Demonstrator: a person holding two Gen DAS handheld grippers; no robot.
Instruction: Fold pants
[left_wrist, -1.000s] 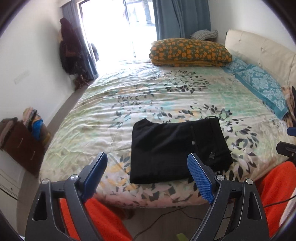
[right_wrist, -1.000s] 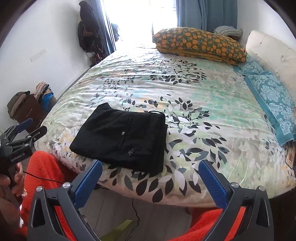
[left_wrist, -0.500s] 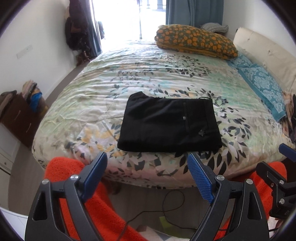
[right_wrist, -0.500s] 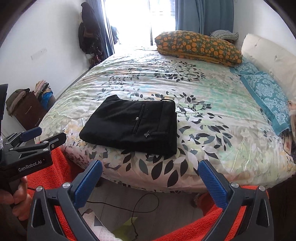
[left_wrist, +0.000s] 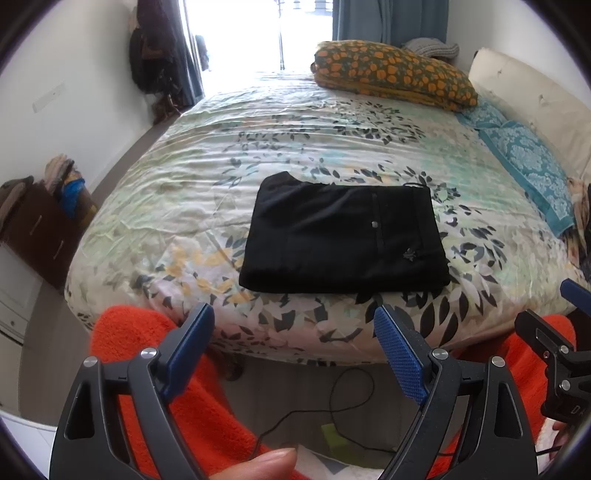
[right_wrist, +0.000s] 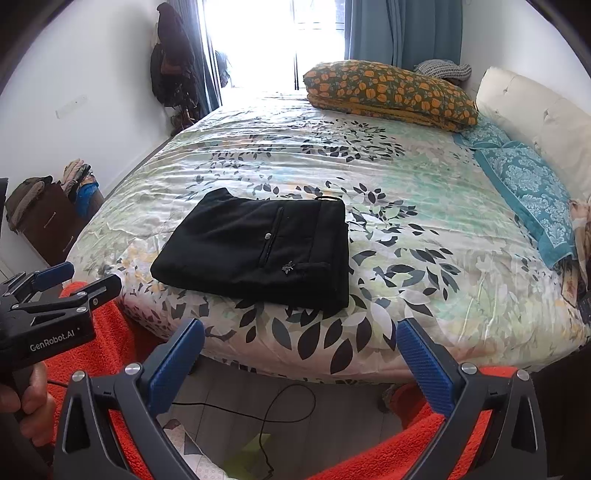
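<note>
Left wrist view, items listed largest first.

Bed (left_wrist: 184, 177): fills most of both views; leaf-print cover, near edge facing the grippers, cream headboard along the right side.

Orange-spotted pillow (left_wrist: 395, 74): far end of the bed, by the curtains. Teal patterned pillow (left_wrist: 528, 166): far right, against the headboard.

Black pants (left_wrist: 343, 236): folded to a compact rectangle, lying flat on the cover close to the near edge of the bed. Long axis runs left to right across the view; waistband, pocket slit and small button sit toward the right end, the rounded folded end to the left. In the right wrist view the same pants (right_wrist: 255, 251) lie ahead and left of centre.

Left gripper (left_wrist: 293, 350): blue pads spread wide, holding nothing, held off the near edge of the bed over orange cloth, apart from the pants. The pants lie straight ahead of it, roughly centred between its pads, so this one is judged better lined up.

Right gripper (right_wrist: 301, 358): pads likewise spread, holding nothing, also off the near edge; the pants' right end lies ahead of its left pad.

Judgement: folding looks finished or nearly so; any further fold would take the right end over to the left.
</note>
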